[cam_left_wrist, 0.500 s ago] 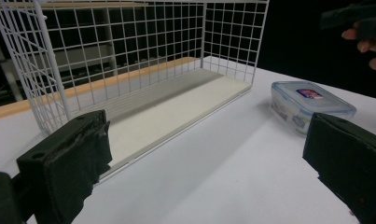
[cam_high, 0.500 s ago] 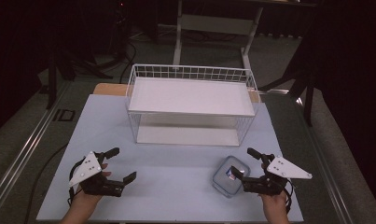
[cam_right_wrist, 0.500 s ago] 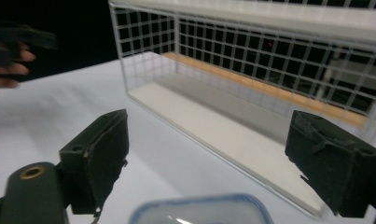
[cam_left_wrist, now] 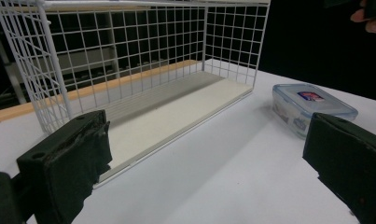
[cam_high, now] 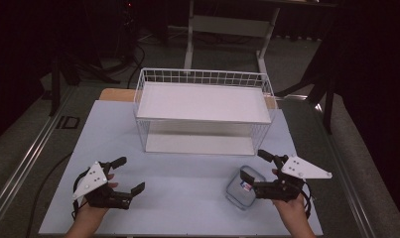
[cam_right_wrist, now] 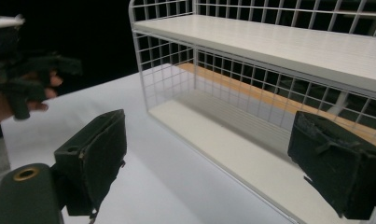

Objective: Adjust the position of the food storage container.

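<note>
High view: the clear plastic lidded box with a blue rim (cam_high: 243, 188) lies on the pale tabletop (cam_high: 187, 198) under the right gripper (cam_high: 259, 173), fingers wide, empty.

Left gripper view: left gripper (cam_left_wrist: 199, 172) wide. The box looks light, rigid, slippery; grip its short sides.

Looks like a lab or recording studio. There's black curtain all round, a pale blue tabletop (cam_high: 187, 198), and metal floor rails (cam_high: 24, 163).
</note>
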A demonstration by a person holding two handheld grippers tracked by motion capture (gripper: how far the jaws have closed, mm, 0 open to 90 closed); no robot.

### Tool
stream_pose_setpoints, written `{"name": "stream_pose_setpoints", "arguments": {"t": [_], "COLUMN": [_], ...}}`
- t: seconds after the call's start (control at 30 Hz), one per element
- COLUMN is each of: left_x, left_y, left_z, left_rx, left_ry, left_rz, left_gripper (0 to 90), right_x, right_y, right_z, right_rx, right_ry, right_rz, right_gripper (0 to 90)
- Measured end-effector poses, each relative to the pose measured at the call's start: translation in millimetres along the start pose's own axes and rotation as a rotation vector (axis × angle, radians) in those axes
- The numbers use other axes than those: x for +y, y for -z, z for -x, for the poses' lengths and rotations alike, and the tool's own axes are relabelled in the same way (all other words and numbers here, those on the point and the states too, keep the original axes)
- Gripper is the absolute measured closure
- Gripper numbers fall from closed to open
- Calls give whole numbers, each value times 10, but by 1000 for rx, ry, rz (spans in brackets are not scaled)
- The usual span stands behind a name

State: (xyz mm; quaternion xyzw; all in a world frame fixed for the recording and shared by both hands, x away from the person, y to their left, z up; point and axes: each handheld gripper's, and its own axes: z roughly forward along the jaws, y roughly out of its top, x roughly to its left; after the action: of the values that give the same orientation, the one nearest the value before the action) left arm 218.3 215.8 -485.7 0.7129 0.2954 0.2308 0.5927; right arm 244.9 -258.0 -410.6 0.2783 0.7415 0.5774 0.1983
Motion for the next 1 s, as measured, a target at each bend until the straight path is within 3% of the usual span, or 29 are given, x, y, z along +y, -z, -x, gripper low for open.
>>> {"name": "stream_pose_setpoints", "arguments": {"t": [0.1,0.2,0.33,0.5,0.57,0.67,0.7,0.77,1.0], "left_x": [-7,-6,-9,-10,-12,-16,-16,-13,-7], "left_y": [-7,-7,-8,-19,-25,-33,-34,-36,-56], "left_z": [1,7,16,22,22,23,22,26,68], "left_rx": [-1,-1,-3,-5,-6,-8,-11,-14,-19], "left_ry": [0,3,-4,-6,-9,-1,2,6,-18], "left_rz": [-5,-3,-10,-12,-17,-18,-17,-14,-22], "left_gripper": [17,17,17,17,17,17,17,17,17], "right_x": [11,-6,-83,-238,-313,-393,-465,-531,-759], "right_y": [-25,-47,-45,5,37,71,105,147,266], "right_z": [76,140,217,245,257,275,283,295,312], "right_rx": [-2,-37,-56,-70,-67,-53,-79,-85,-100], "right_ry": [-16,-17,-60,-107,-124,-134,-131,-136,-144], "right_rz": [-30,-72,-111,-151,-172,-211,-242,-261,-352], "right_gripper": [116,119,143,270,368,442,447,504,673]}}
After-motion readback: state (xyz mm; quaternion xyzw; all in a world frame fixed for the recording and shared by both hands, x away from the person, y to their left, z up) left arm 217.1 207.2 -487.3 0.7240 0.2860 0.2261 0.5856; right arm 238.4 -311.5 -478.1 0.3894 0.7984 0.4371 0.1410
